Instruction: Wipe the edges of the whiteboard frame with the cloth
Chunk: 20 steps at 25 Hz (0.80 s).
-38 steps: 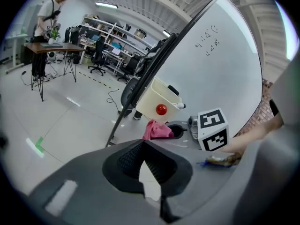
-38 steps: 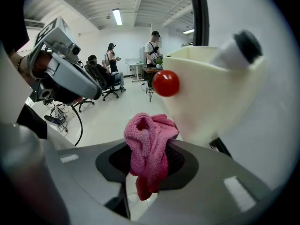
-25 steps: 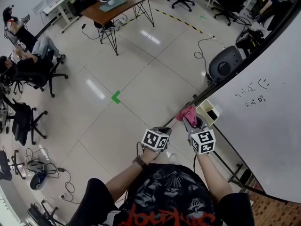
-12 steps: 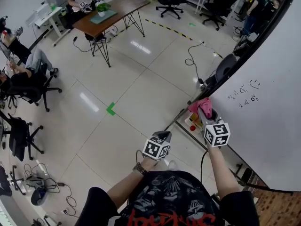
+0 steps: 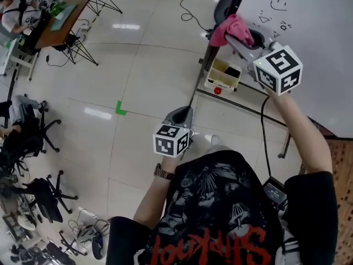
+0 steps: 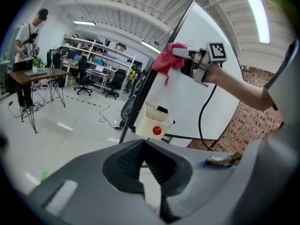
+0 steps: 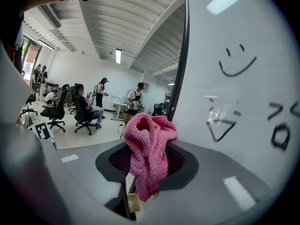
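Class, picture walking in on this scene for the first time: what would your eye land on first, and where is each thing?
First, the fluffy pink knitted cloth, clamped in the right gripper and held up beside the dark frame edge of the white whiteboard. Next, the smiley face drawn in black marker on that board. The left gripper hangs low, shut and empty.

No whole word can be read anywhere. On the whiteboard [image 7: 262,93] a smiley face [image 7: 236,61] is drawn. Under it a small triangle [image 7: 220,126] and some dark marks [image 7: 281,136] are seen, but they cannot be told as letters or numbers. Black-and-white square patterns are printed on the cubes of the right gripper [image 5: 241,36] and the left gripper [image 5: 181,115]. Red print [image 5: 212,246] is seen on the person's black shirt [image 5: 218,195], but it cannot be read.
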### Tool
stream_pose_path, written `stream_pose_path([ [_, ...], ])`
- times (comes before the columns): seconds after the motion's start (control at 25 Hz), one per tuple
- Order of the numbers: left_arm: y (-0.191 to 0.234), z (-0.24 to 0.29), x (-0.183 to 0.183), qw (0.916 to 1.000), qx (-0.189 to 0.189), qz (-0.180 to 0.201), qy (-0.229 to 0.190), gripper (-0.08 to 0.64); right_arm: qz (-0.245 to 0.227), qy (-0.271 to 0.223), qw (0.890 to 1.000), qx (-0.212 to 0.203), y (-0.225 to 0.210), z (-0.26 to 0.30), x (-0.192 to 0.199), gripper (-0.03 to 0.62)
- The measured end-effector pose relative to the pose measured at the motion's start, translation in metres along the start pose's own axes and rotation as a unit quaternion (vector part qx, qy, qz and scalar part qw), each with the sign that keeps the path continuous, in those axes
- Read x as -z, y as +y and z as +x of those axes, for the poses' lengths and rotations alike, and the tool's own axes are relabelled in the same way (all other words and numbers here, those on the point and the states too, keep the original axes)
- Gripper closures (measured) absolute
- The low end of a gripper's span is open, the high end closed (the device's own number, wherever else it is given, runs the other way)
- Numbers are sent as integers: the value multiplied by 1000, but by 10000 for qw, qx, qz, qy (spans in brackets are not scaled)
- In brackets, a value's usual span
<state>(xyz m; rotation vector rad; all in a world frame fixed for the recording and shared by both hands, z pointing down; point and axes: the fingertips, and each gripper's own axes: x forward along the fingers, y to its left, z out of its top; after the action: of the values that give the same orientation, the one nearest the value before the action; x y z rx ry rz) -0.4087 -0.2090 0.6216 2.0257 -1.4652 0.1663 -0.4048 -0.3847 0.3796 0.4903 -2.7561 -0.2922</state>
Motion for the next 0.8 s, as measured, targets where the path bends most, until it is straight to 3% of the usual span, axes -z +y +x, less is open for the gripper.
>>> stream_pose_path([
  [0.16,-10,7,4,9983,331,468,114,563,268,96,9996,-87,-1,-2,-9,465],
  [0.36,-38,30,-7,9926,898,799,146,563,239,369,9990,-108,-7,-21,-11,465],
  [0.8,-88,43,-55,9783,1630,1281,-21,563,498,-104,9979,408,-33,-67,-48,465],
])
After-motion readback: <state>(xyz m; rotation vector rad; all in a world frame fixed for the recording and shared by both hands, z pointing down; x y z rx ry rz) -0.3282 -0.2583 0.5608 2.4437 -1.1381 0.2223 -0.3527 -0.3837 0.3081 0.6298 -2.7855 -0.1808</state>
